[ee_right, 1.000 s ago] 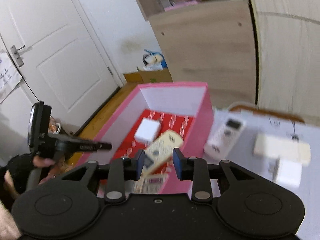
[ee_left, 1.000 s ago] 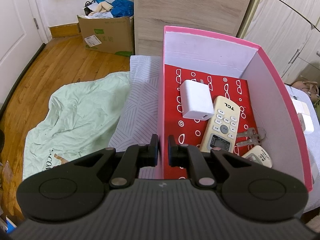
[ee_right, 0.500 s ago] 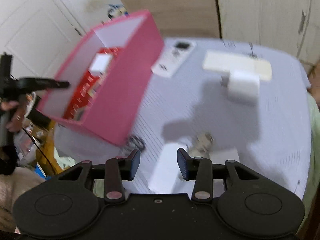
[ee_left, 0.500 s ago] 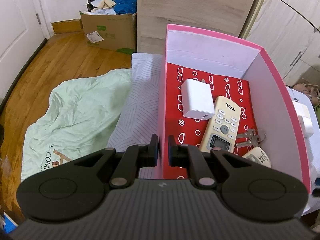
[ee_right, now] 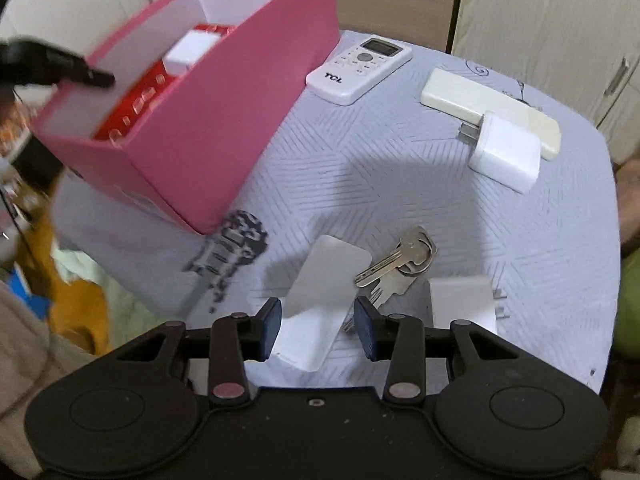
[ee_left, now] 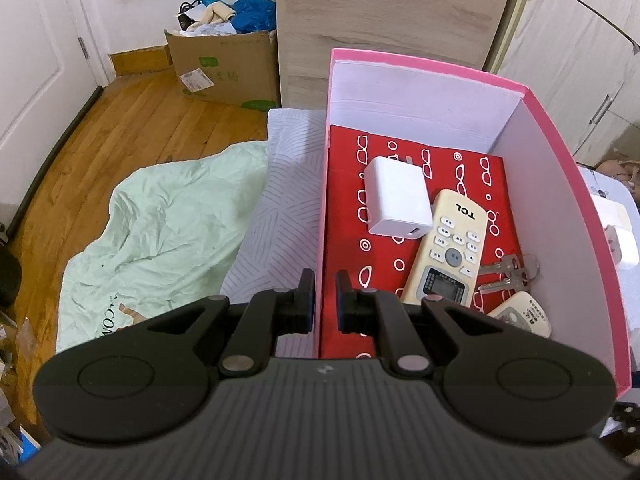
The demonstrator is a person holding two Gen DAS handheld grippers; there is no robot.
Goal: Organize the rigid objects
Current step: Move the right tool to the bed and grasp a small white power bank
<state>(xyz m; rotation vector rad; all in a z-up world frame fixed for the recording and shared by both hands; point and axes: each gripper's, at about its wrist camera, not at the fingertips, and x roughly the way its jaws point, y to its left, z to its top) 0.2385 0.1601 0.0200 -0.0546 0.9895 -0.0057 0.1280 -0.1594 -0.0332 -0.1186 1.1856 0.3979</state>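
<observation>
The pink box (ee_left: pixel 560 184) stands at the left edge of the grey patterned cover (ee_right: pixel 400 184), its left wall pinched between the pressed-together fingers of the left gripper (ee_left: pixel 325 300). On its red patterned floor lie a white charger (ee_left: pixel 396 200), a cream TCL remote (ee_left: pixel 448 248) just beside it, a bunch of keys (ee_left: pixel 508 276) against the right wall and a smaller remote (ee_left: pixel 524 314) at the near right corner.

Outside the box, near the front edge of the cover, a flat white device (ee_right: pixel 320 296) lies between the blue pads of the right gripper (ee_right: pixel 317 322) — the jaws, which have just been opening, stand spread with neither pad pressing on it. A second set of keys (ee_right: pixel 400 264) lies just to its right, touching or nearly so, and a white plug adapter (ee_right: pixel 460 300) sits beyond them.

Toward the far edge rest a white TCL remote (ee_right: pixel 360 68), close to the box's right wall, and a cream bar-shaped device (ee_right: pixel 480 100) with another white charger (ee_right: pixel 504 152) lying against it — both well apart from the right gripper.
</observation>
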